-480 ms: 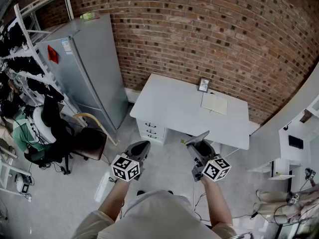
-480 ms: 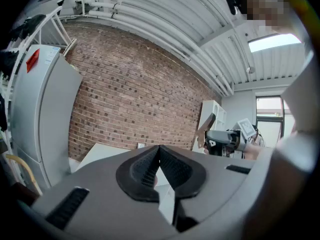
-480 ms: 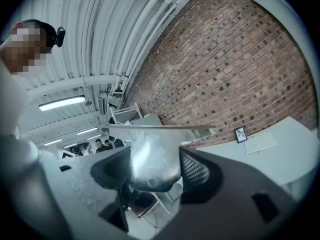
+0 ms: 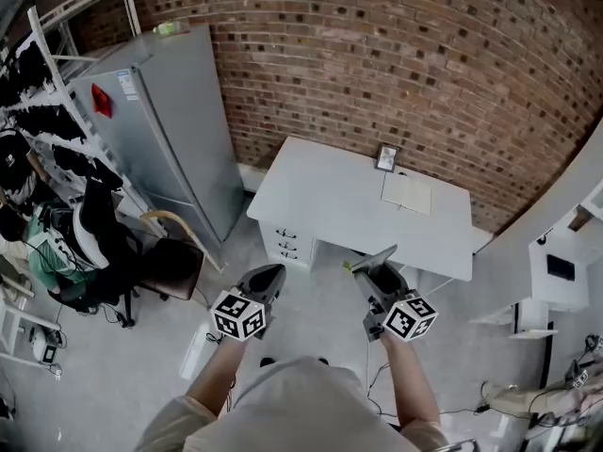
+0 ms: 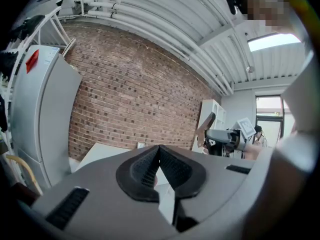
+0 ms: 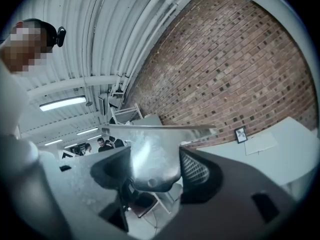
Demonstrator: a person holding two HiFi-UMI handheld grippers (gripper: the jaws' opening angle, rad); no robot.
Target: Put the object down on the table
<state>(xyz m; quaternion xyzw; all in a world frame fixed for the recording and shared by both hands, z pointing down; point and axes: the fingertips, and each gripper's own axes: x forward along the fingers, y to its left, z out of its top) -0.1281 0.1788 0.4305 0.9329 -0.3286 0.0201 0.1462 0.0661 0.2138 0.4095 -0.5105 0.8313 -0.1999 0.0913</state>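
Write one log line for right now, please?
left gripper: shut, empty | right gripper: holding metal object | table: ahead, object not down yet

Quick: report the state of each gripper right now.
Left gripper: closed, jaw tips together, nothing held.
Right gripper: jaws wide, clamped on a shiny metal object.

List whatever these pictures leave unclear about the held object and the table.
- Metal object: right gripper view, seen end-on between the jaws of the right gripper; its kind stays unclear.
- Framed picture: head view, too small to make out its image.
- White paper on the table: head view, any writing too small.
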